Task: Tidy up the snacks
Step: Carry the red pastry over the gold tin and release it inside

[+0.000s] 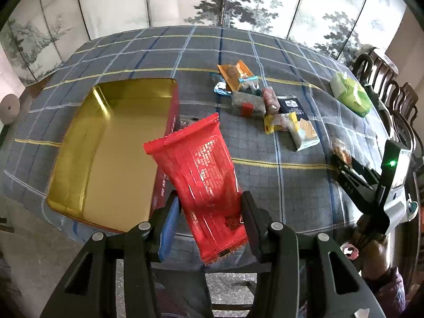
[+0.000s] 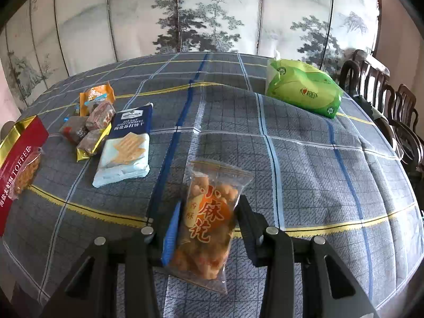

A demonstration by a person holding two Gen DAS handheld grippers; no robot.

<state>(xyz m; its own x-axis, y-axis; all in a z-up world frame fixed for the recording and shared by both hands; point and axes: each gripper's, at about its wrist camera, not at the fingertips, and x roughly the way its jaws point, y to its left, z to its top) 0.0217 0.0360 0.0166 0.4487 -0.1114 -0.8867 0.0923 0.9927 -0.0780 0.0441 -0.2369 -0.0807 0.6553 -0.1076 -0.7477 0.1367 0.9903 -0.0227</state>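
My left gripper (image 1: 209, 206) is shut on a red snack packet (image 1: 200, 182), which it holds up above the table beside the open gold-lined tin (image 1: 106, 145). The tin's red side (image 2: 16, 169) reads TOFFEE in the right wrist view. My right gripper (image 2: 208, 220) is shut on a clear bag of fried twists (image 2: 209, 222) with red characters, just above the plaid cloth. That same gripper (image 1: 344, 167) shows at the right of the left wrist view with the bag (image 1: 340, 149) at its tips. A heap of small snack packs (image 1: 254, 98) lies mid-table, among them a blue cracker pack (image 2: 124, 151).
A green tissue pack (image 2: 302, 87) rests at the table's far right. Dark wooden chairs (image 2: 392, 111) line the right edge. A painted folding screen (image 2: 212, 13) stands behind the table. A clear snack bag (image 2: 25, 175) leans against the tin's red side.
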